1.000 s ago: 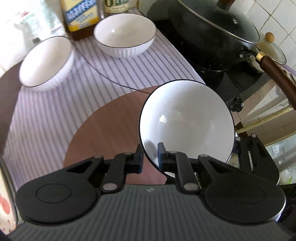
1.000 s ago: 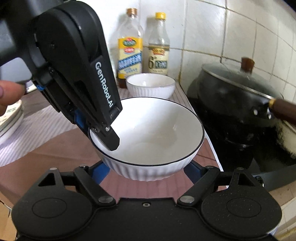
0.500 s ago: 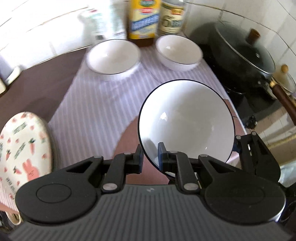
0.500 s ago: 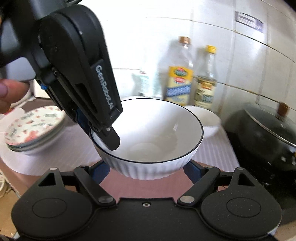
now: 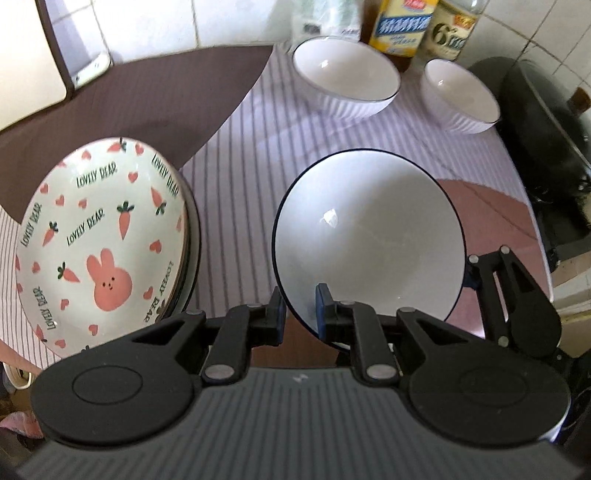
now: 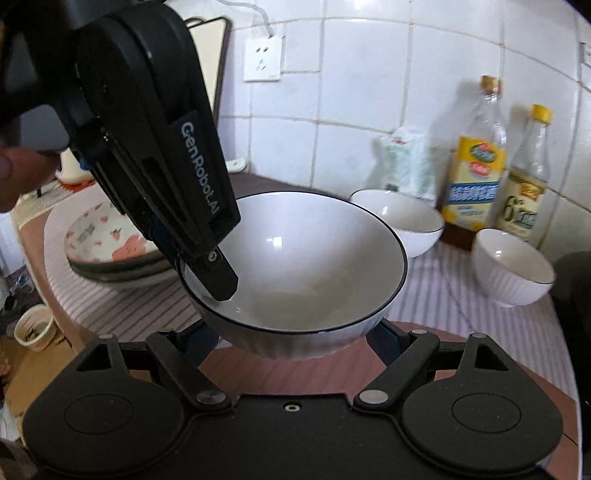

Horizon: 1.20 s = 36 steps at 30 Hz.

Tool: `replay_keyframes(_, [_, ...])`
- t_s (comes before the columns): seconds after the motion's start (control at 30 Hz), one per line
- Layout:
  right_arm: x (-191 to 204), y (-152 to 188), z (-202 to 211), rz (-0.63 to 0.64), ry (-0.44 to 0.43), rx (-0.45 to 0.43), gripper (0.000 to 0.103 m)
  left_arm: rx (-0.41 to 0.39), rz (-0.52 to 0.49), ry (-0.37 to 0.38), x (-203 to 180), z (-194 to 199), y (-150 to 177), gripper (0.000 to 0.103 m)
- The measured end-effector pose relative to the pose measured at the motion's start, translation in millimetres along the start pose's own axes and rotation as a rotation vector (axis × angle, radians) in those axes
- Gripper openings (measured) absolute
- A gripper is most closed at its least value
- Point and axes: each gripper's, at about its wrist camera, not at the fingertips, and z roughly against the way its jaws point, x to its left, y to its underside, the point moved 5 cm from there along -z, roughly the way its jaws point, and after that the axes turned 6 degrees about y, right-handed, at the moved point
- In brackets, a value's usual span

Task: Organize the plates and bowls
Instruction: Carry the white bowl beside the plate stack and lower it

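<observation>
Left gripper is pinched onto the near rim of the big white bowl, one finger inside, one outside; the bowl looks lifted off the table, lower centre of the left wrist view. Right gripper is spread wide, fingers either side of the bowl's ribbed base; can't tell whether they touch it, so call it open, cradling at most. In the right wrist view the left gripper comes in from upper left and bites the bowl at its left rim. Key relation: the matching bowls sit beyond the held one, up-frame in the left wrist view. The wider second bowl is top centre, the smaller third bowl top right, both upright and empty, standing apart beside the two bottles. Plate stack with rabbit and carrot print is at left, close beside the held bowl, not touching; nothing on it. Held bowl is empty too. My read: the next move is carrying forward and nesting; the held bowl seems the widest, so it should probably go underneath, or the others go into it. Risks: a rim-only pinch can pivot, and the black pan at the right edge crowds that side.
</observation>
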Motion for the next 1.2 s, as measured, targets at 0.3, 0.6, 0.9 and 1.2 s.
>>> replay_keyframes(0.3, [6, 10, -31, 0.051, -0.018, 0.044, 0.089, 0.038, 0.059, 0.012, 17, -25, 3, 0.015])
replay_keyframes(0.6, [7, 11, -44, 0.054, -0.010, 0.098, 0.094, 0.054, 0.093, 0.020, 23, -33, 3, 0.016])
replay_keyframes(0.9, [-4, 9, -4, 0.016, 0.017, 0.139, 0.095, 0.093, 0.068, -0.005, 15, -22, 5, 0.031])
replay_keyframes(1.2, [-52, -10, 39, -0.232, -0.064, 0.152, 0.095, 0.072, 0.013, 0.001, 3, 11, 0, 0.041])
